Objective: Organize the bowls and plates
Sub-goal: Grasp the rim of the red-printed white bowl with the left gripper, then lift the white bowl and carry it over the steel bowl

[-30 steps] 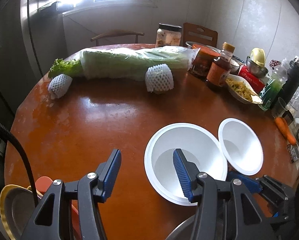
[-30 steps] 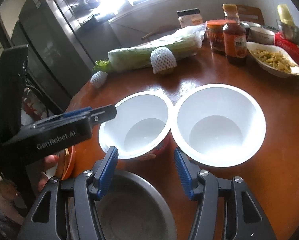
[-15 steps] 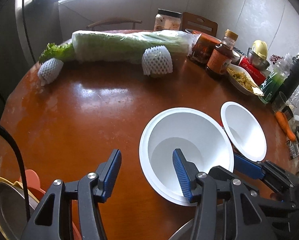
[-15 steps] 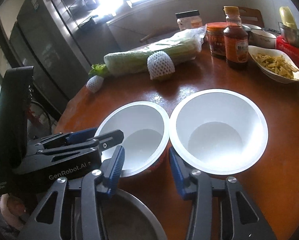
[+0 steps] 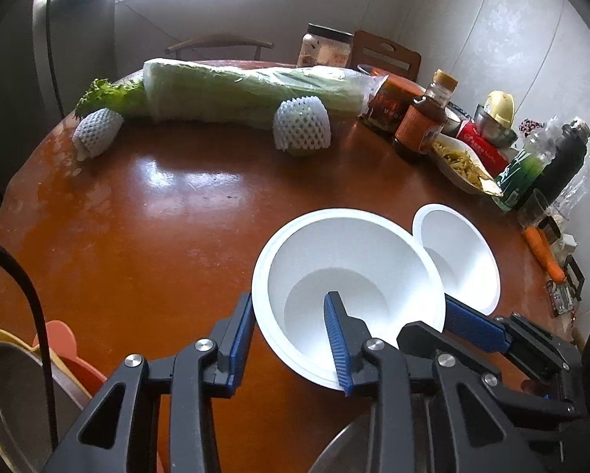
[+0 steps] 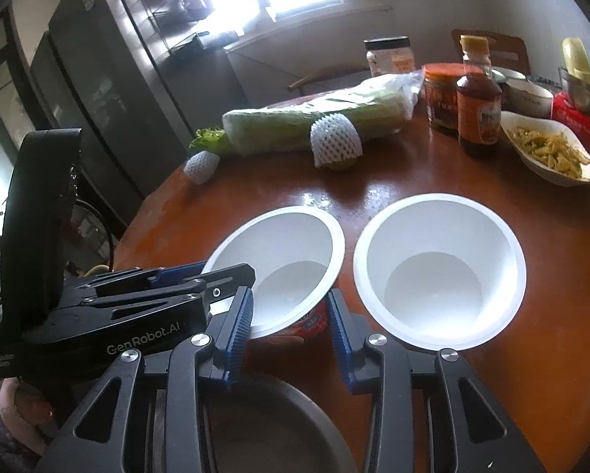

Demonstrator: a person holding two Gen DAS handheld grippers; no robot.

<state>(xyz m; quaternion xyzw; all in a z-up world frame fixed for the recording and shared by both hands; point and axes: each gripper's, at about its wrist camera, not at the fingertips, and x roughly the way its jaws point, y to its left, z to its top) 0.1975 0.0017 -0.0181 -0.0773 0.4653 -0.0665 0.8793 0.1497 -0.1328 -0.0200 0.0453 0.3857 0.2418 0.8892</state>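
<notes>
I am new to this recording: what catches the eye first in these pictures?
A near white bowl and a second white bowl are side by side on the red-brown table. Both grippers meet at the near one: the left gripper is closing over its wall, the right gripper clamps its base. A long wrapped cabbage lies behind.

Both wrist fisheyes look steeply down, close over the round table. Left views from the left, right from the near side; both share two white bowls.
</notes>
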